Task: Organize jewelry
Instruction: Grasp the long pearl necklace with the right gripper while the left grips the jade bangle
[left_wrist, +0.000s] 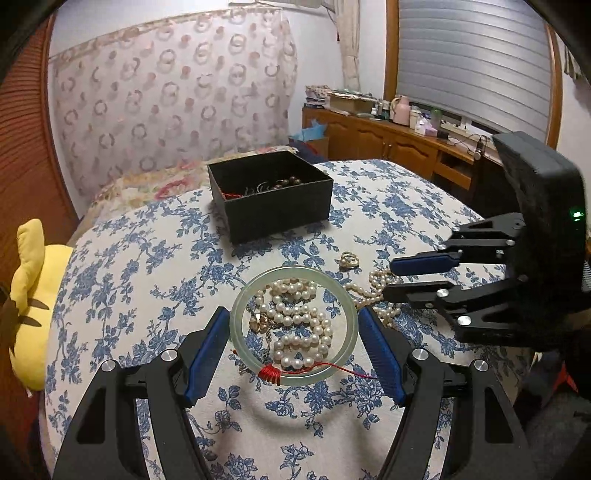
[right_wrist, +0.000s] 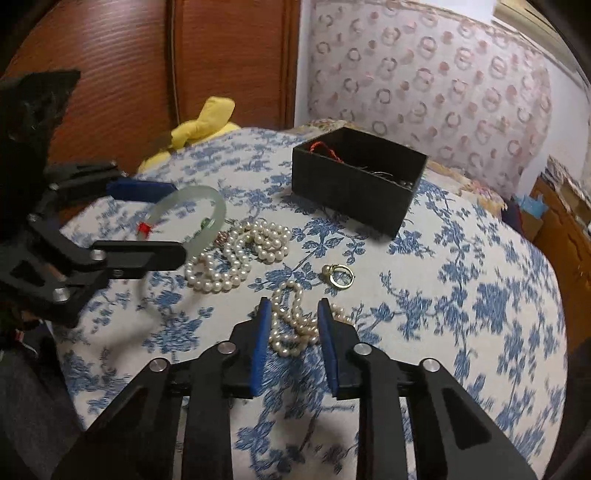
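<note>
My left gripper (left_wrist: 293, 321) is shut on a pale green jade bangle (left_wrist: 240, 314) with a red thread wrap, its pads pressing both outer sides; the right wrist view shows the bangle (right_wrist: 218, 206) lifted above the cloth. A pearl necklace pile (left_wrist: 299, 321) lies under it and shows in the right wrist view (right_wrist: 240, 254). My right gripper (right_wrist: 291, 310) is open, its fingers astride a second pearl strand (right_wrist: 295, 325) on the cloth. A gold ring (right_wrist: 340, 275) lies beyond it. The black jewelry box (left_wrist: 273, 195) stands open farther back, holding beads and red cord.
The blue floral cloth (left_wrist: 147, 258) covers a rounded surface that drops off at its edges. A yellow plush toy (left_wrist: 33, 295) sits at the left. A wooden cabinet (left_wrist: 388, 140) with clutter stands at the back right.
</note>
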